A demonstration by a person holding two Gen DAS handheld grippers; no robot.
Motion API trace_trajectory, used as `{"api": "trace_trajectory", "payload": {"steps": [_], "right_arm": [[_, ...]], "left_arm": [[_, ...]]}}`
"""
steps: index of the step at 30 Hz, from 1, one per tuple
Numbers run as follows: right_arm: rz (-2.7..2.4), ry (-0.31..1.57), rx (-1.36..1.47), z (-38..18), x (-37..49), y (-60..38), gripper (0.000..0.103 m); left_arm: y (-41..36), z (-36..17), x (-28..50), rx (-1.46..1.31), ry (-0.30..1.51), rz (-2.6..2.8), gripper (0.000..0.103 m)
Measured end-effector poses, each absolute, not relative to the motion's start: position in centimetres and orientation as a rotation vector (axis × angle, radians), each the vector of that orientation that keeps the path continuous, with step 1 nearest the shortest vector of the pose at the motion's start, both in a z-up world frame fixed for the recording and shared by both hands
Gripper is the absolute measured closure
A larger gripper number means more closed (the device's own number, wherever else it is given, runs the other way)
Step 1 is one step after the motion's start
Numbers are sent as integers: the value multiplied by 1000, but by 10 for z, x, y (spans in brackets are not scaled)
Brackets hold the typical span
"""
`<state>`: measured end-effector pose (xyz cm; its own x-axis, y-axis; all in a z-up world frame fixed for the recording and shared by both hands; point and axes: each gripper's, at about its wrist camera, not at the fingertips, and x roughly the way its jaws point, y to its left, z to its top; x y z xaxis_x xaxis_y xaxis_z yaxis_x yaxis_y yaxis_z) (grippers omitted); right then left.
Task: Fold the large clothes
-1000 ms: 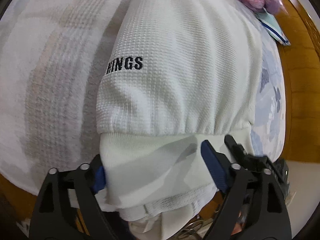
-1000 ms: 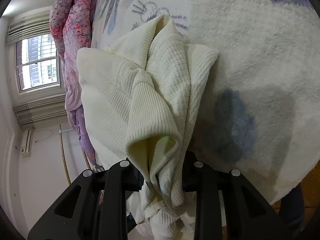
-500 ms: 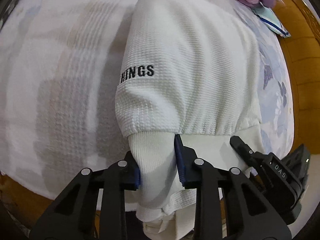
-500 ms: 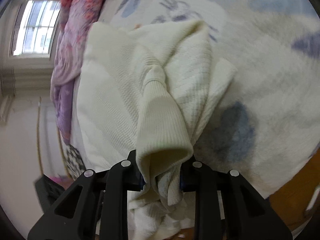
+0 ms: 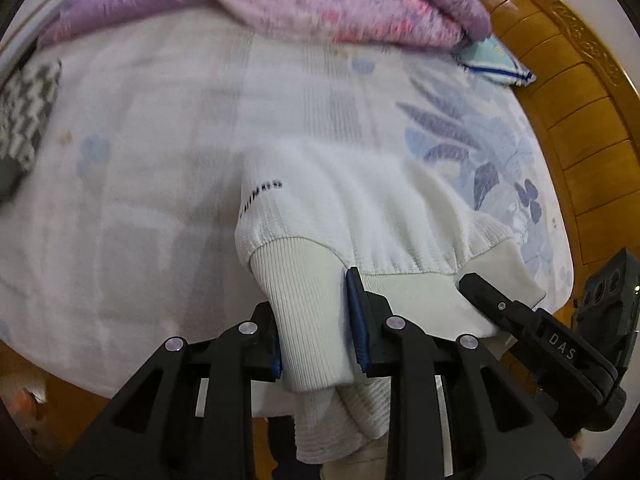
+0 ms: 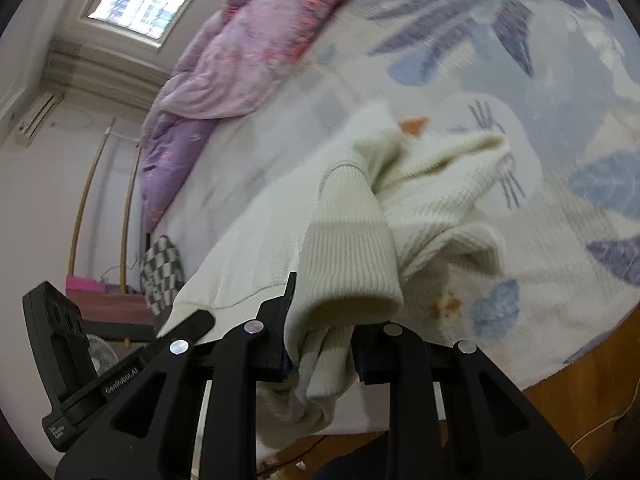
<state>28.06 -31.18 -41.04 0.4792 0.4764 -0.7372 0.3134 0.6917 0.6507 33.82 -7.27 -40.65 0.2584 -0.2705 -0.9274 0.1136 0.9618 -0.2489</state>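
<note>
Bedroom setting: a white fleece bed cover [image 5: 160,168] printed with pale blue flowers and leaves fills both wrist views, and the cream sweater [image 5: 360,200] lies bunched at its near edge.

Closest in the left wrist view, the left gripper [image 5: 316,340] is clenched on the sweater's ribbed hem band, a fold of which stands between the blue pads while the loose end hangs down below the jaws. Just right of these jaws, the other gripper's black finger presses into the same band. Beyond the jaws the waffle-knit body stretches away across the cover, with small dark lettering on its left edge. Farther out, left of the jaws, a grey zigzag-patterned cloth [image 5: 24,108] lies at the bed's margin; a wooden headboard [image 5: 580,140] curves along the right, with a light blue striped item [image 5: 496,64] beside it, and a pink and purple quilt [image 5: 320,4] is heaped at the far end.

In the right wrist view, the right gripper [image 6: 322,344] is clamped on a ribbed cuff [image 6: 348,256] with more knit gathered under it. Ahead, the sweater [image 6: 440,200] crumples over the cover [image 6: 560,80]. Far left of the jaws is a window [image 6: 136,0].
</note>
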Motion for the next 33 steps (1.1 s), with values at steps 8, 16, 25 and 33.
{"api": "trace_trajectory", "payload": {"steps": [8,16,25,33], "right_arm": [[261,1078,758,-342,289,-283,82],[391,1062,692,-275,290,-247,82],[474,1068,587,-222,307,-204,82],[521,1109,530,-215,331,-147,82]], "left_arm": [[-54,-320,329,-73,1167,-232,78],[-18,-245,307,-46,1078,-201,78],[20,-194,301,-67,1041,-148,78],[75,-187,310,-108,1043,-96,78]]}}
